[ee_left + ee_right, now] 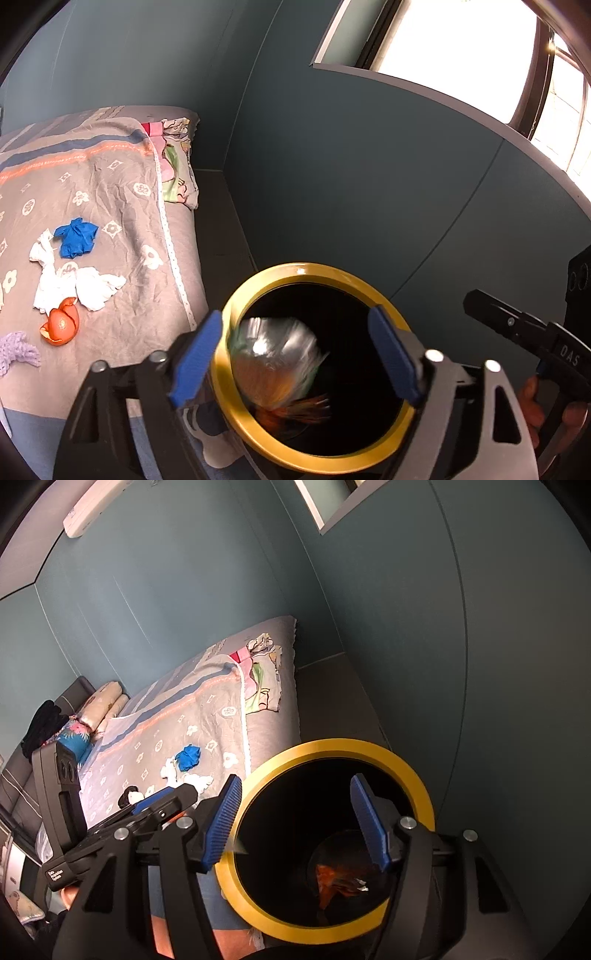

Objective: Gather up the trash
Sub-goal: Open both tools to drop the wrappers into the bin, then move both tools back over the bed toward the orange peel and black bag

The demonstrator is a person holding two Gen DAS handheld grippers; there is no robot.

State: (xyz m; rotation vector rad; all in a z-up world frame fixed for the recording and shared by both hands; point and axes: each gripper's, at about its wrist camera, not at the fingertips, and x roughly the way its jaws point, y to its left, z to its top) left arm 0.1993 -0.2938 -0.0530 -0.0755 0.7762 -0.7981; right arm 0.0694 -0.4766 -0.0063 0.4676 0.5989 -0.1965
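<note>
While both tongs hang over the bin, the entries read:
Left tongs: spread wide, nothing between the pads.
Right tongs: apart, empty.
Bin: black, gold rim, directly below both tongs.
Wrapper: blurred (apparently mid-fall), under the left tongs inside the bin.
Bed: left of the tongs, bearing blue glove, white tissues, orange peel.
</note>
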